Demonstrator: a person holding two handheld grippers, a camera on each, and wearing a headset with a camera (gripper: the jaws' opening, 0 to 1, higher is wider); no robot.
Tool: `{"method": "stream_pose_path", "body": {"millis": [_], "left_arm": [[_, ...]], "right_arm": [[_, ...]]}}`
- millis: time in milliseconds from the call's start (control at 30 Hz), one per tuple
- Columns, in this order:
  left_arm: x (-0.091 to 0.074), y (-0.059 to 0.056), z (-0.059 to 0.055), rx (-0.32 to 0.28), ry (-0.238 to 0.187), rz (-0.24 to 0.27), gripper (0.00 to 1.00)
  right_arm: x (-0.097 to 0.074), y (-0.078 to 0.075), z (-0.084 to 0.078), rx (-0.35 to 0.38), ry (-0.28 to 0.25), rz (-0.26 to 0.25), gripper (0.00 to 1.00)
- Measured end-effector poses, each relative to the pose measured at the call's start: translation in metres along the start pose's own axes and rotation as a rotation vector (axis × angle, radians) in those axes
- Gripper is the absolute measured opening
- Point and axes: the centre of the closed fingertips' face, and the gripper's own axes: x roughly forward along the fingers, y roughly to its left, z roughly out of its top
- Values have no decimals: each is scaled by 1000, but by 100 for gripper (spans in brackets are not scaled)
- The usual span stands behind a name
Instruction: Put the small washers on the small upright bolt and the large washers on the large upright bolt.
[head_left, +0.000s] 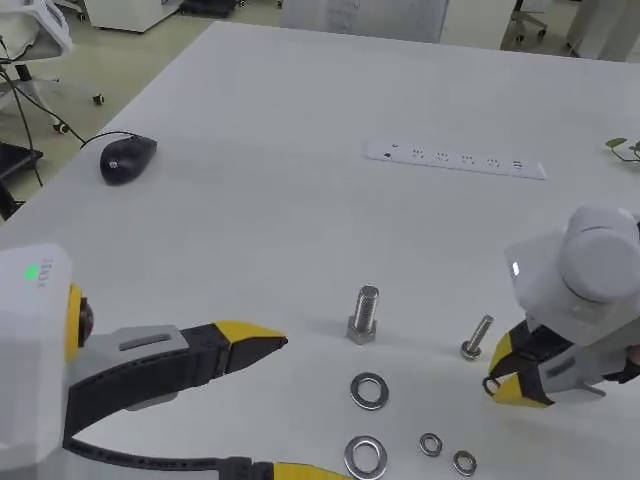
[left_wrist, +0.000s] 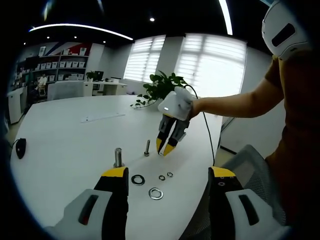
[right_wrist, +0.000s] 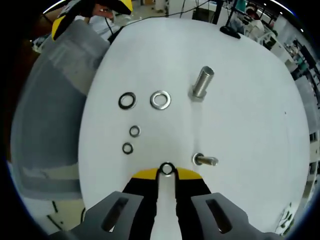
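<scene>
Your right gripper (head_left: 503, 372) has its jaws pinched together on one small washer (right_wrist: 167, 169), which sits on edge between the very tips. It hangs to the right of the large bolt (head_left: 365, 315), just beside the small bolt (head_left: 477, 338) and on your side of it. Both bolts stand head-down on the white table (head_left: 250, 200), well apart from each other.

Your left gripper (head_left: 282, 405) is to the left of the large bolt and nearer to you. Its jaws are spread wide and have hold of nothing.

A large washer (head_left: 369, 390) lies flat just on your side of the large bolt, and another large washer (head_left: 366, 455) lies farther toward you on the same line. A second small washer (head_left: 431, 444) and a third small washer (head_left: 464, 462) lie close together, nearer to you than the large bolt and a little to its right.

Beyond the large bolt, a black mouse (head_left: 128, 158) sits far off to the left and a white power strip (head_left: 455, 160) lies off to the right.
</scene>
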Motion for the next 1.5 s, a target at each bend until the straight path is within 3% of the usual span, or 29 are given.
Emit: {"method": "stream_pose_path", "body": {"millis": [433, 867, 1500], "left_arm": [[4, 2, 0, -2, 2, -7, 64], [4, 4, -1, -14, -3, 1, 64], [3, 6, -3, -24, -9, 7, 64]], "right_arm": [[-40, -31, 10, -23, 12, -69, 12], [-31, -43, 22, -51, 24, -55, 12], [-20, -43, 17, -55, 49, -34, 12]]}}
